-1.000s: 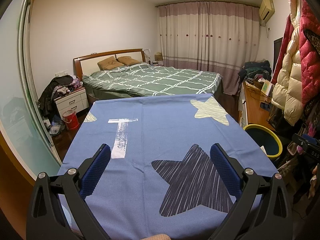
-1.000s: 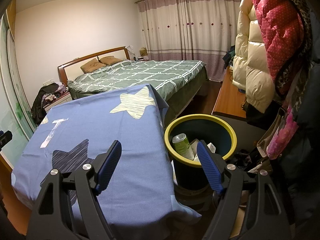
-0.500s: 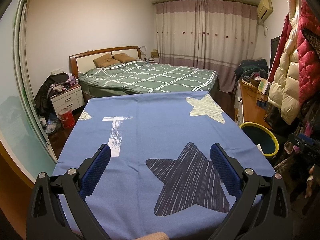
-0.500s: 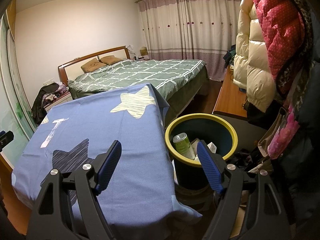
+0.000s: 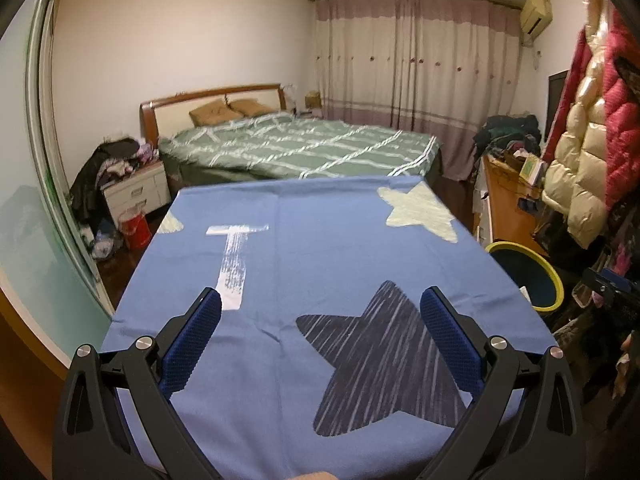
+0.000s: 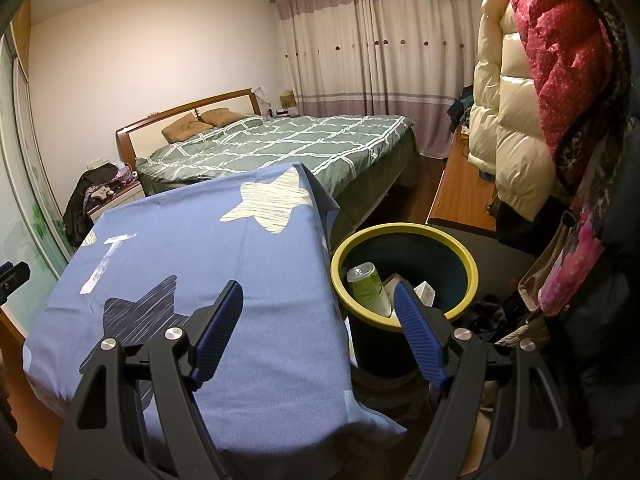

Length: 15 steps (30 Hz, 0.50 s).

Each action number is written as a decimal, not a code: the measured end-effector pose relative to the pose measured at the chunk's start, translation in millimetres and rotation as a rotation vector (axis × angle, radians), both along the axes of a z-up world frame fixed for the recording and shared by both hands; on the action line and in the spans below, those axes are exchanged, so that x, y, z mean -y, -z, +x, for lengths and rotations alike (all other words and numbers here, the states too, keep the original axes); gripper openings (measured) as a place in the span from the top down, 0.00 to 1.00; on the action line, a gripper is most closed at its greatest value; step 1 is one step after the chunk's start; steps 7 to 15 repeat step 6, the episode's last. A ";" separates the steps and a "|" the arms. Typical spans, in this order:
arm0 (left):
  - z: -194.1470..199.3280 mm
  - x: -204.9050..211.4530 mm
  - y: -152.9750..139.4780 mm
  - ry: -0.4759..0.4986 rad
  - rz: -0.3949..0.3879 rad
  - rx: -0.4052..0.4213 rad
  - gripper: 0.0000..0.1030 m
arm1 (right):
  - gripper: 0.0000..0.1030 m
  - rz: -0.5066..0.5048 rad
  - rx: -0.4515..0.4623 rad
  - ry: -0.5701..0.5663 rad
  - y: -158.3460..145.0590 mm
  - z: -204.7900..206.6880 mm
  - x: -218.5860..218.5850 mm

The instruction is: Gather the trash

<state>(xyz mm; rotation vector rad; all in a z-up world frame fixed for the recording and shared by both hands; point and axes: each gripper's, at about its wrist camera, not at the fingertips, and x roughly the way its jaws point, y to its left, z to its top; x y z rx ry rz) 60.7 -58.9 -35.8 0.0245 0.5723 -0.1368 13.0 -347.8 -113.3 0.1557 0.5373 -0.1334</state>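
Both tongs are spread wide and hold nothing, the left tongs above the blue star-print cloth on the surface, the right tongs over its right edge beside the yellow-rimmed bin holding a green can and white scraps

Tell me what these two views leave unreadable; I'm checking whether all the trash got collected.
- Yellow-rimmed dark bin: in the right wrist view, the right gripper finger covers part of its contents beside the green can.
- Same bin in the left wrist view: the blue star-print cloth hides its near side and contents.
- Floor under the cloth: hidden in both views.
- Left gripper: open, nothing between its fingers.
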 end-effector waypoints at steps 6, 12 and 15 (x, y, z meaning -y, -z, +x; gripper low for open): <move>60.6 -24.4 22.5 -0.048 0.018 -0.069 0.05 | 0.20 0.022 -0.053 -0.068 6.2 43.4 -8.8; 60.6 -24.4 22.5 -0.048 0.018 -0.069 0.05 | 0.20 0.022 -0.053 -0.068 6.2 43.4 -8.8; 60.6 -24.4 22.5 -0.048 0.018 -0.069 0.05 | 0.20 0.022 -0.053 -0.068 6.2 43.4 -8.8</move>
